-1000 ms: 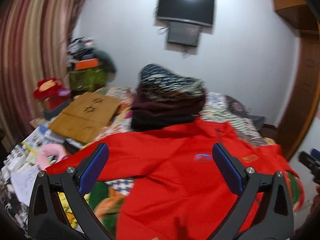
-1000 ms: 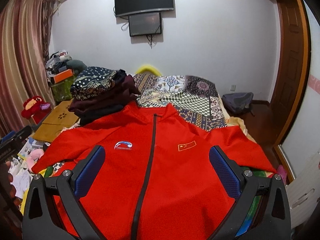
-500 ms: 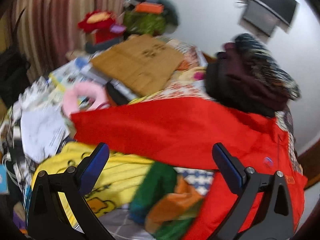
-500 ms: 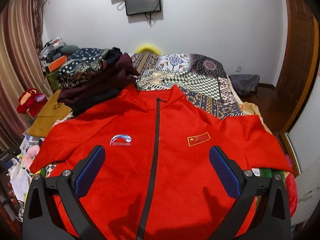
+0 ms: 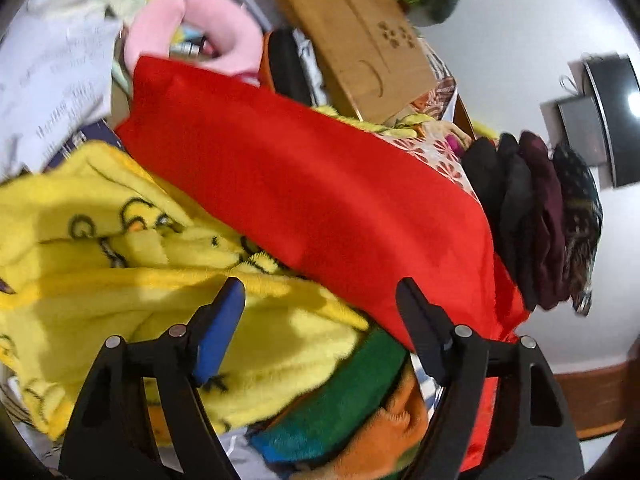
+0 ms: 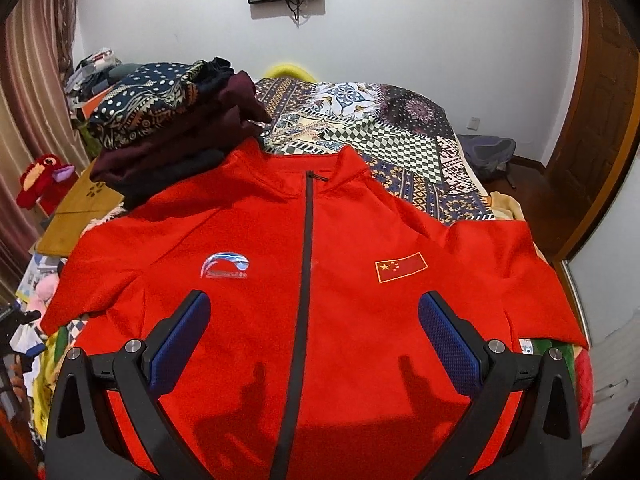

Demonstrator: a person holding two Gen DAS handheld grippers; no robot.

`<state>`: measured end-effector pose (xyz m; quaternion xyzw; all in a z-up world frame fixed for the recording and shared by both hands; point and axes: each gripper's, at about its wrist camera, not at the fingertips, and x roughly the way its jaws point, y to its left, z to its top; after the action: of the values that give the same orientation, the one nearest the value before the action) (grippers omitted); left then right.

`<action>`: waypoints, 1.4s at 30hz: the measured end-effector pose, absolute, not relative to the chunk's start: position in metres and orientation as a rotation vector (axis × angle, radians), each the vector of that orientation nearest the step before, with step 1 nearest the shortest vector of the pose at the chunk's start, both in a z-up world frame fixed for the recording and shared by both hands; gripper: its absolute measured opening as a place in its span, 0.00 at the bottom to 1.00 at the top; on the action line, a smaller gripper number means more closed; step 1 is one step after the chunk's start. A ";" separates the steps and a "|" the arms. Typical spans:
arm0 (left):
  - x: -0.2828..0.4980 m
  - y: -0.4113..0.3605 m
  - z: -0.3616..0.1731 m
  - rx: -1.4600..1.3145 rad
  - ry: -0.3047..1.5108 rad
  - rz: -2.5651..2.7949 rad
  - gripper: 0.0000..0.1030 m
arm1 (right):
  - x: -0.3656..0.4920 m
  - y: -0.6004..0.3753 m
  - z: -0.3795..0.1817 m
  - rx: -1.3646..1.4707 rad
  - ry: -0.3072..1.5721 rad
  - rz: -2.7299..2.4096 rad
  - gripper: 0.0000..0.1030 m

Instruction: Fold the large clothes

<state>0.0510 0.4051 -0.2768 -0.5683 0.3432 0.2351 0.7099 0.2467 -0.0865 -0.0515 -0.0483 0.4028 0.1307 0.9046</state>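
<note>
the red jacket (image 6: 320, 280) lies zipped and face up across the bed (image 6: 400, 136), its sleeve stretched over a yellow blanket (image 5: 100, 240), where the left gripper (image 5: 320, 320) is closing on nothing while the right gripper (image 6: 316, 336) hangs released above the chest.

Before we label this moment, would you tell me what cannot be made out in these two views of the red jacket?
- Red jacket hem: right wrist view, cut off by the bottom edge and the right gripper.
- Cuff of its sleeve: left wrist view, too blurred to tell.
- Sleeve's lower edge: left wrist view, hidden behind one finger of the closing left gripper; contact cannot be told.
- Printed papers: left wrist view, text unreadable from blur.
</note>
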 end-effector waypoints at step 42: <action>0.171 0.312 -0.069 -0.435 0.527 0.379 0.04 | 0.240 -0.109 -0.043 -0.155 0.771 0.205 1.00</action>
<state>0.1706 0.3122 -0.0695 -0.2122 0.2568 0.1846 0.9246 0.2396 -0.1086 -0.0426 -0.0755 0.3749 0.0995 0.9186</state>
